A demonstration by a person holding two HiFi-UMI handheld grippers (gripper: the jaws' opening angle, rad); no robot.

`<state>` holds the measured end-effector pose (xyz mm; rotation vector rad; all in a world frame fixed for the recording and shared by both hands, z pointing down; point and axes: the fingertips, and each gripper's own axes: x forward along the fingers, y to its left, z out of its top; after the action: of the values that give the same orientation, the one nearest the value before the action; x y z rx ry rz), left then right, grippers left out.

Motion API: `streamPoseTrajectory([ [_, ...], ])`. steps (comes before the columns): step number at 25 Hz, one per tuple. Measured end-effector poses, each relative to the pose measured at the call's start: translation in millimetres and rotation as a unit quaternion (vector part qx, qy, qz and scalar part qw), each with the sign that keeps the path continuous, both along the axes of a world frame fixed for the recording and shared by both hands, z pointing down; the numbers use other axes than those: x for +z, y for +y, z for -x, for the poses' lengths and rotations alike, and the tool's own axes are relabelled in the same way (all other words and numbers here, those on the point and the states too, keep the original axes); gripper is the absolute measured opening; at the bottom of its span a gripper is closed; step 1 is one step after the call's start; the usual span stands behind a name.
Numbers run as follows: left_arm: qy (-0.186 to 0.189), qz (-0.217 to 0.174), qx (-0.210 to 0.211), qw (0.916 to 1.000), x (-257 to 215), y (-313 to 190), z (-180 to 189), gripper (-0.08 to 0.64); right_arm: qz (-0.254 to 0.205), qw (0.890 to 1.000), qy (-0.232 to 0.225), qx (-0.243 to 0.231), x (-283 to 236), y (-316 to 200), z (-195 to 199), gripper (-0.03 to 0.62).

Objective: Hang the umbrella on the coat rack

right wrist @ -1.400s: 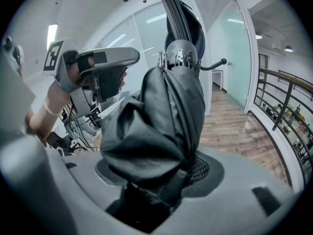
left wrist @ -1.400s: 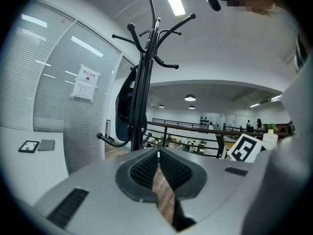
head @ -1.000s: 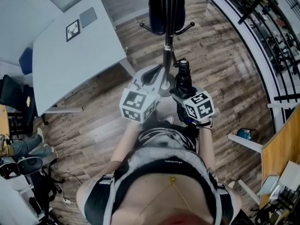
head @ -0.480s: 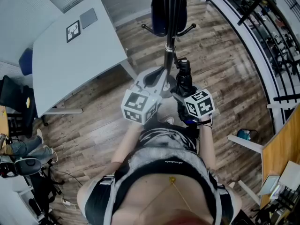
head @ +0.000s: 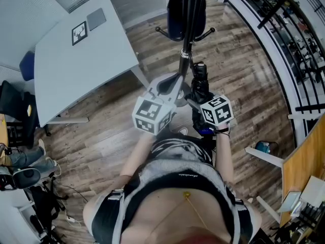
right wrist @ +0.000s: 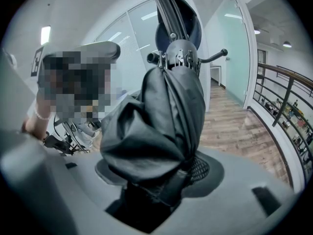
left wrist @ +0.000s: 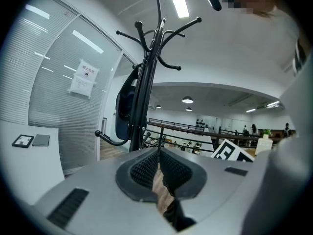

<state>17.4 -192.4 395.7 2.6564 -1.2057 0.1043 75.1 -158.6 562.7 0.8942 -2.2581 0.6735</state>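
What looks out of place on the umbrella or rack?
Only the umbrella: its fabric bulges loose and bunched over the right gripper, not wrapped tight. The coat rack stands upright, a dark bag hanging on it.

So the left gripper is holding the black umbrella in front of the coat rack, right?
No, the right gripper holds the black umbrella in front of the coat rack; the right gripper view shows its jaws clamped on it. The left gripper is shut on nothing.
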Motion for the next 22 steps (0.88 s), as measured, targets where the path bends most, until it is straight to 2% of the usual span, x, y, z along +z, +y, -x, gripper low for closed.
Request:
streamPoseTrajectory([
  [22, 0.0, 0.02, 0.014, 0.9997, 8, -6, 1, 0.015, 0.01, 1.0, 0.018, -0.002, 20, -28, -1, 0.278],
])
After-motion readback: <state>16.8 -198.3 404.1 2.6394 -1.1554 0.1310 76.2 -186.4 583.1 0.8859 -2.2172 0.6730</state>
